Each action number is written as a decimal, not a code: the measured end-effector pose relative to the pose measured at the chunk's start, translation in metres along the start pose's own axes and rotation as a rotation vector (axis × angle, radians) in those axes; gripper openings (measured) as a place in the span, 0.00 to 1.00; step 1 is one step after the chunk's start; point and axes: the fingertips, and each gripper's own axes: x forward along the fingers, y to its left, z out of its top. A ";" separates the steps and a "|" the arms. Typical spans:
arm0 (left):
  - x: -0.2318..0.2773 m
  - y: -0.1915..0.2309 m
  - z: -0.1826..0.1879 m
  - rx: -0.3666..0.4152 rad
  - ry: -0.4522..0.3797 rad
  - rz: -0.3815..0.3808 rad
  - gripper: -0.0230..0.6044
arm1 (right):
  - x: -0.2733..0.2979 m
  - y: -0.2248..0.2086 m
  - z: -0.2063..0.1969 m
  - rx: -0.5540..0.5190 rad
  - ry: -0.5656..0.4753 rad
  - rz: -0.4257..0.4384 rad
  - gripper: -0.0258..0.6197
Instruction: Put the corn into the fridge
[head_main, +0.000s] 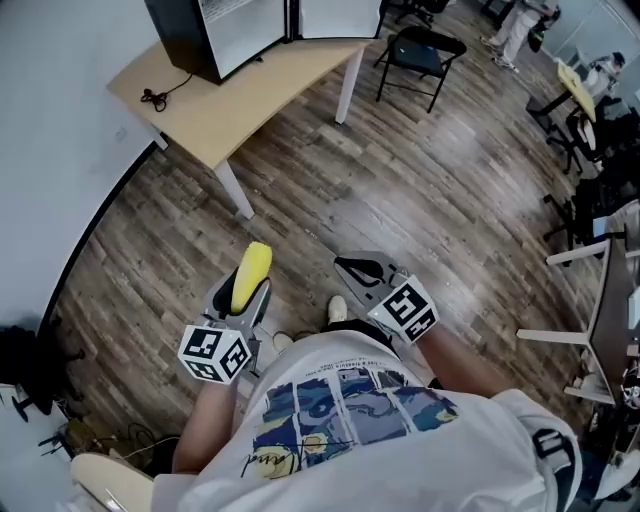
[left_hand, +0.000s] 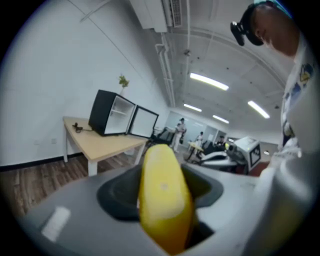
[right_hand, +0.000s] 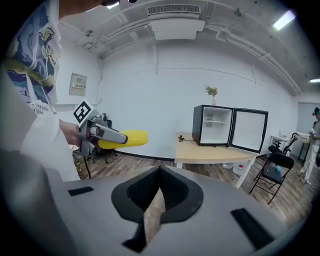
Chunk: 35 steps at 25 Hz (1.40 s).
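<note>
One corn. Two grippers: left gripper, right gripper. Two marker cubes: left cube, right cube. One fridge, one table, one cable, one folding chair, one plant. Three people: the wearer, a standing person, a second person.

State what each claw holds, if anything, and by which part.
Left claw: the corn, clamped around its rear half, its front end jutting out past the jaws. Right claw: nothing; its jaws are together.
</note>
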 end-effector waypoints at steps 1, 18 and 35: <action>0.009 -0.004 0.002 0.005 0.003 0.005 0.44 | -0.004 -0.010 0.000 0.014 -0.014 -0.001 0.06; 0.174 -0.052 0.039 0.071 0.062 0.005 0.44 | -0.055 -0.152 -0.066 0.175 -0.068 -0.040 0.12; 0.352 0.083 0.171 0.102 0.004 -0.070 0.44 | 0.033 -0.324 -0.002 0.208 -0.024 -0.227 0.10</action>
